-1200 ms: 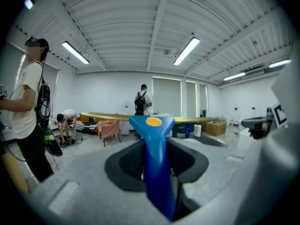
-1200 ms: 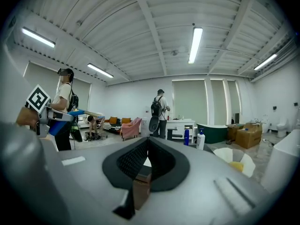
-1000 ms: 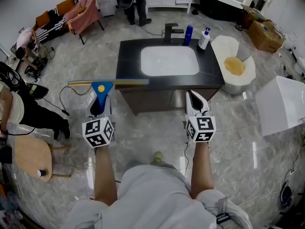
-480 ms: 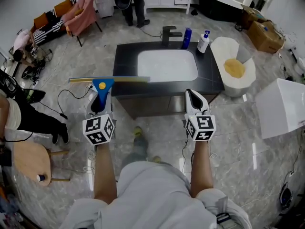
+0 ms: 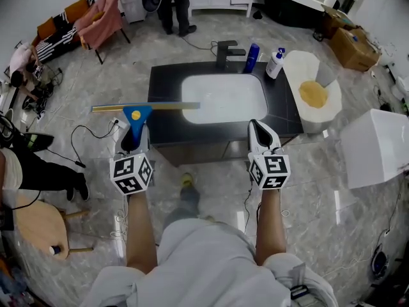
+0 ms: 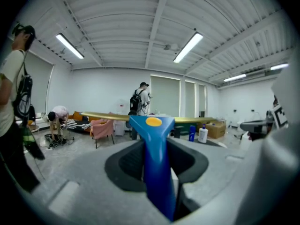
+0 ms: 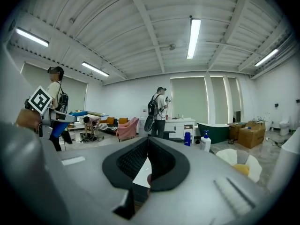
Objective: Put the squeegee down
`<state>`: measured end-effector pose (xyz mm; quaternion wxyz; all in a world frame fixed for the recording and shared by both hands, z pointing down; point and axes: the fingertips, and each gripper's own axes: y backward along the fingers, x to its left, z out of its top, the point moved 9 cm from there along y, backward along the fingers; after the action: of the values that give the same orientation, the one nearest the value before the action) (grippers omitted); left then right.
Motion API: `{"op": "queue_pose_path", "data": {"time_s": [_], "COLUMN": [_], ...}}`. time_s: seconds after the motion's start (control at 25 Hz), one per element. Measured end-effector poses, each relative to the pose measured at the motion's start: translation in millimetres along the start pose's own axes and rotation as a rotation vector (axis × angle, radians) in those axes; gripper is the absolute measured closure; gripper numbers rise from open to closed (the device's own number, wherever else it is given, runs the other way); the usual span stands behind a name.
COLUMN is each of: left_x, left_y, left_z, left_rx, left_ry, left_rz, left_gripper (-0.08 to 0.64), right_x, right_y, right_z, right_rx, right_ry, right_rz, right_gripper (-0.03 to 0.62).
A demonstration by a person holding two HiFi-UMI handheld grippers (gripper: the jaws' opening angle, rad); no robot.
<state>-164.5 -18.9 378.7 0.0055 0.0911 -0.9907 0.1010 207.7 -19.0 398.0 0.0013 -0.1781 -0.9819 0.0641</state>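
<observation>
The squeegee (image 5: 137, 115) has a blue handle and a long yellow blade lying crosswise. My left gripper (image 5: 131, 135) is shut on the handle, which stands upright between the pads in the left gripper view, squeegee (image 6: 154, 163) filling the gap of the left gripper (image 6: 153, 146). In the head view the blade's right half hangs over the front left part of the black vanity counter (image 5: 165, 123). My right gripper (image 5: 260, 132) is held level to the right, at the counter's front edge, shut with nothing in it, the right gripper (image 7: 148, 150) closing to a point.
A white basin (image 5: 223, 98) is sunk in the counter; a black tap (image 5: 227, 50), a blue bottle (image 5: 252, 57) and a white pump bottle (image 5: 275, 62) stand behind it. A toilet (image 5: 311, 88) is right of it, a white box (image 5: 376, 147) further right. A person (image 5: 171, 4) stands at the back.
Both grippers have come forward towards the vanity with the squeegee still held. The counter is closer, and the blade now reaches over its front left part.
</observation>
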Motion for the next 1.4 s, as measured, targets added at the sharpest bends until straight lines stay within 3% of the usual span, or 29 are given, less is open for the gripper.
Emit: {"op": "queue_pose_path", "data": {"time_s": [0.8, 1.4], "left_x": [100, 111], "left_y": [-217, -292], "left_z": [28, 26], "left_rx": [0.073, 0.124], "left_ry": [0.033, 0.070], "left_rz": [-0.077, -0.105], "left_gripper": [0.433, 0.433], "right_x": [-7, -25], "right_y": [-213, -260], "right_z": [21, 21], "right_rx": [0.052, 0.074], "right_ry": [-0.025, -0.038], "right_rz": [-0.054, -0.096], "right_gripper": [0.589, 0.589]}}
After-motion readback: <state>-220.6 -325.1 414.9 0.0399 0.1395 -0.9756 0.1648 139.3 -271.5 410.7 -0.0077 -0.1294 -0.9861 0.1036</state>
